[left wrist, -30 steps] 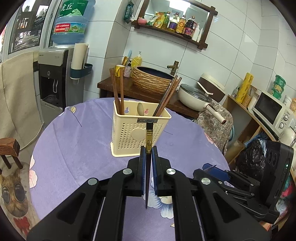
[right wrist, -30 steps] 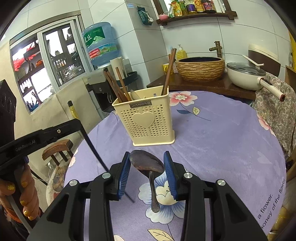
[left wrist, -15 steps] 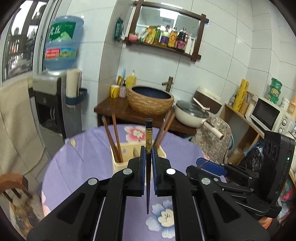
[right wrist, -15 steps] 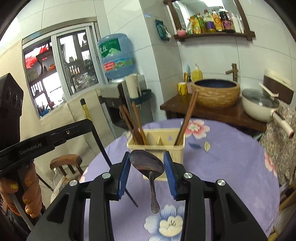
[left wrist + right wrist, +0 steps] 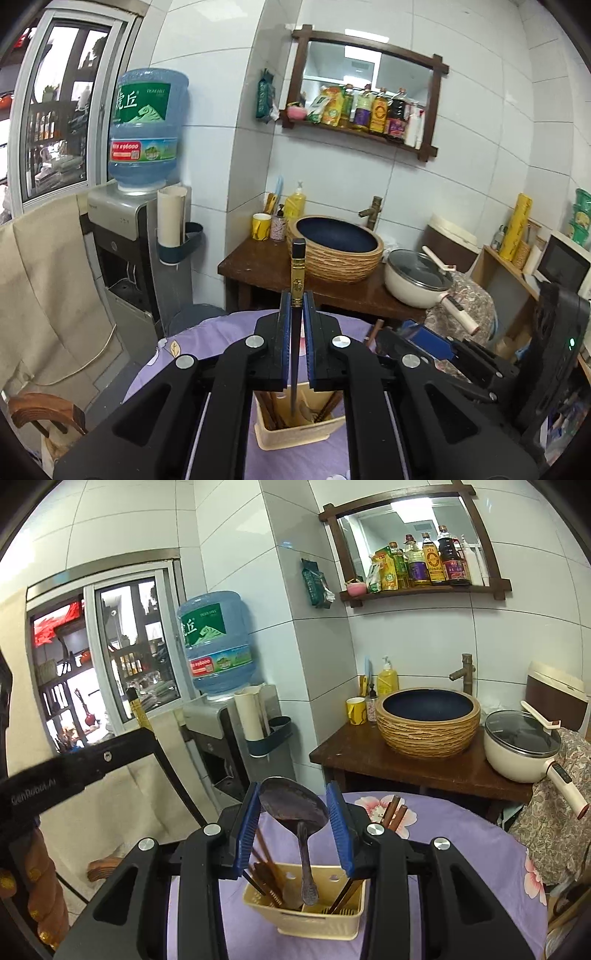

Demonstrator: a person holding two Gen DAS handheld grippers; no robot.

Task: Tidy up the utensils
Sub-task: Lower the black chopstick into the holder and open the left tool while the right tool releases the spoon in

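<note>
Left gripper (image 5: 295,306) has jaws pressed together on a dark chopstick (image 5: 297,273) with a gold band, held upright; its top end sticks out above the jaws, its thin lower end points down into the cream utensil holder (image 5: 295,430) directly below. Right gripper (image 5: 293,806) has jaws pinching the bowl of a dark metal spoon (image 5: 295,805), bowl up, handle hanging down; handle tip sits over the middle of the holder's opening in the right wrist view, can't tell if it's touching the divider. Holder stands on the bench (image 5: 443,867), which has a purple floral cloth. It already carries brown chopsticks: one bunch leaning left (image 5: 267,871), another leaning right (image 5: 393,812), plus a pale spoon in the middle seen from the left wrist view. Both grippers are above the holder, close together; left gripper's body shows at the left edge of the right wrist view, well apart from the spoon.
</note>
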